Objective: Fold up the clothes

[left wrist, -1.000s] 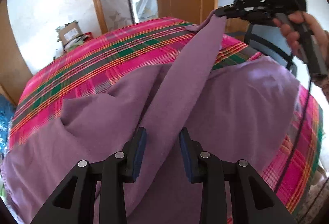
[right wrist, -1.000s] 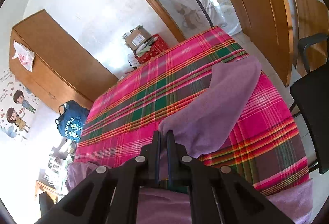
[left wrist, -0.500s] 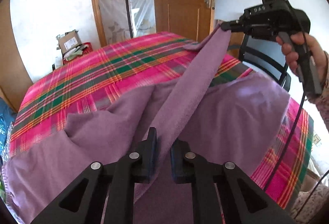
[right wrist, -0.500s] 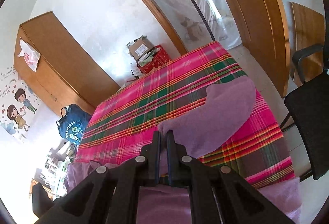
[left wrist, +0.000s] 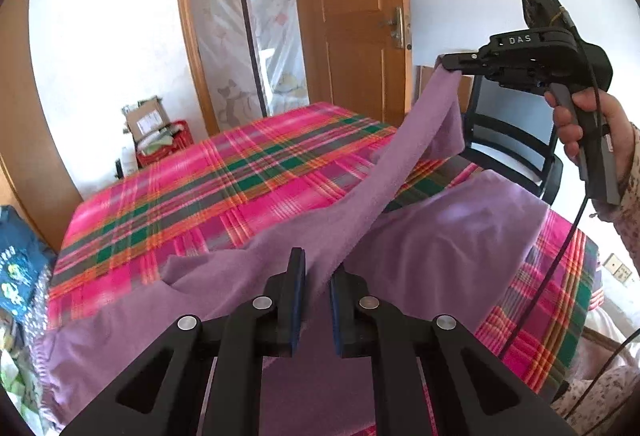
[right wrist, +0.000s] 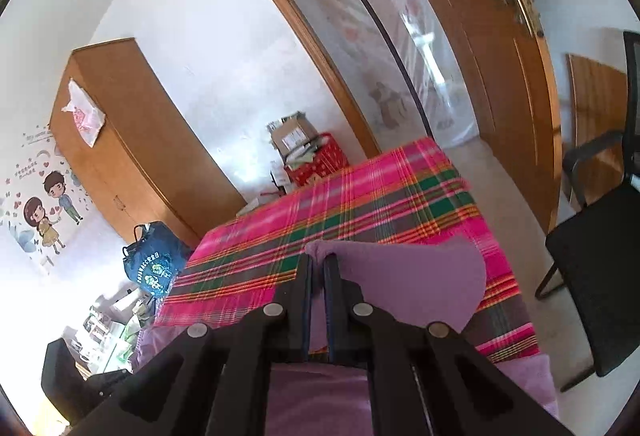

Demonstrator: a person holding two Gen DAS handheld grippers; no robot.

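Purple soft-knit garment (left wrist: pixel 440 252) lies over the pink plaid-covered table (left wrist: pixel 224 191). Nearest, the left gripper (left wrist: pixel 316 292) has just closed on its sleeve, which stretches taut up-right to the right gripper (left wrist: pixel 448 61), clamped on the cuff. Bare plaid beyond leaves room.

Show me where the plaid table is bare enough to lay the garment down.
The plaid cloth is bare across its far half, toward the door and the red box. The near half is crowded: the purple garment covers it, a strip stretched between left tongs and right tongs.
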